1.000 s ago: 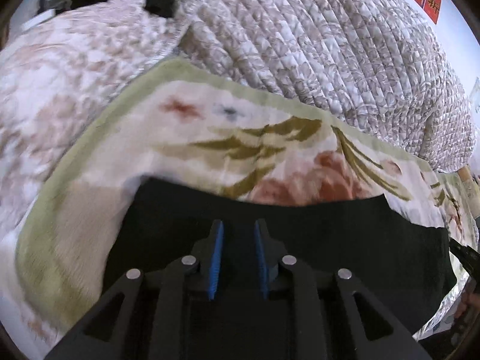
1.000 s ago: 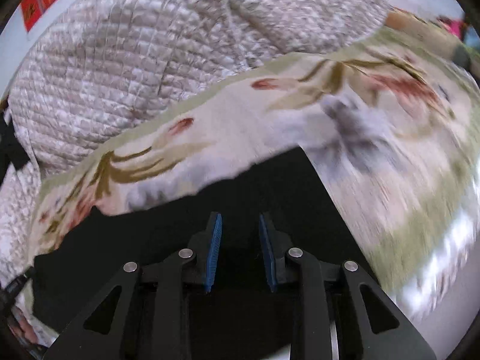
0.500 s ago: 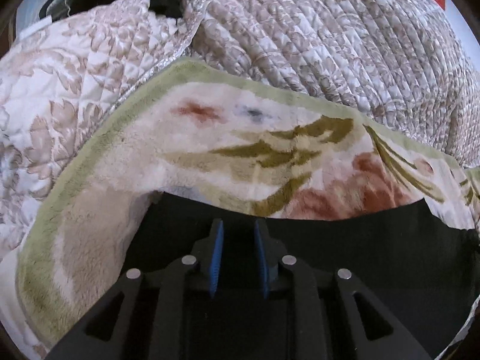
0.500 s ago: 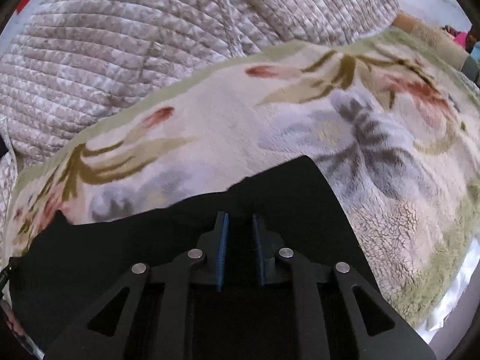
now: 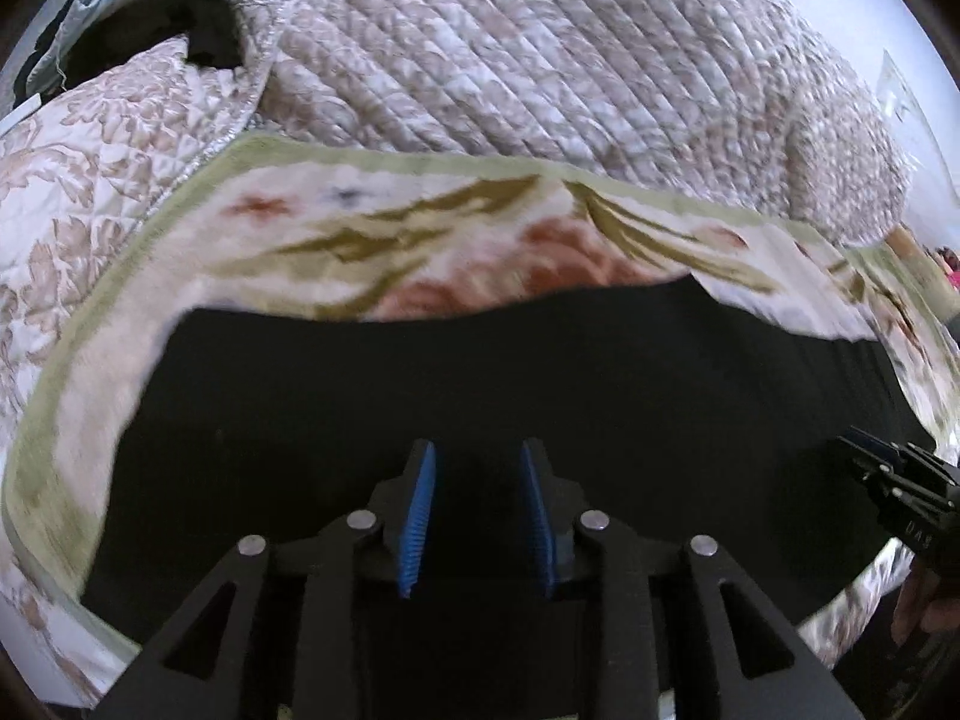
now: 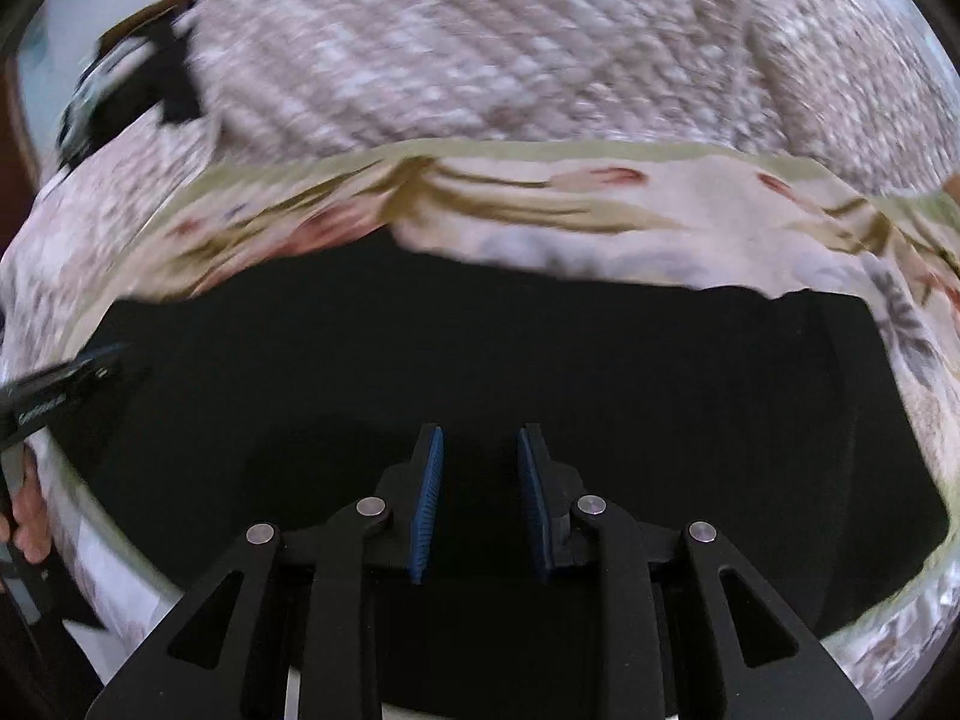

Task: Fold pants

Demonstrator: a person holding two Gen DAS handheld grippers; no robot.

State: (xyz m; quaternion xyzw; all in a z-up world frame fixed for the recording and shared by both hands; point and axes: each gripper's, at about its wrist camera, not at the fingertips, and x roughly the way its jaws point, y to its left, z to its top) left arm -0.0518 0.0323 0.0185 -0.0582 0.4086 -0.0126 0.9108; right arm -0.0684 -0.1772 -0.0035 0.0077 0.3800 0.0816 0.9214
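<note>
Black pants (image 5: 480,372) lie spread flat on a floral fleece blanket (image 5: 420,240). My left gripper (image 5: 477,450) hovers over their near part; its jaws are opening, and nothing is pinched between the blue pads (image 5: 420,504). The right wrist view shows the same pants (image 6: 480,348), with my right gripper (image 6: 480,435) above them. Its jaws are also opening, with only flat cloth behind the gap. Each gripper appears in the other's view: the right gripper (image 5: 882,468) at the pants' right end, the left gripper (image 6: 66,384) at their left end.
A quilted beige bedspread (image 5: 540,60) is heaped behind the blanket (image 6: 600,222). A dark garment (image 5: 204,30) lies at the far left corner. A person's hand (image 6: 27,516) holds the left gripper's handle at the bed's near edge.
Both grippers have drawn back from the pants' far edge, and far more black cloth now lies ahead of the fingers. The gaps between both pairs of pads have widened. The right view has rolled.
</note>
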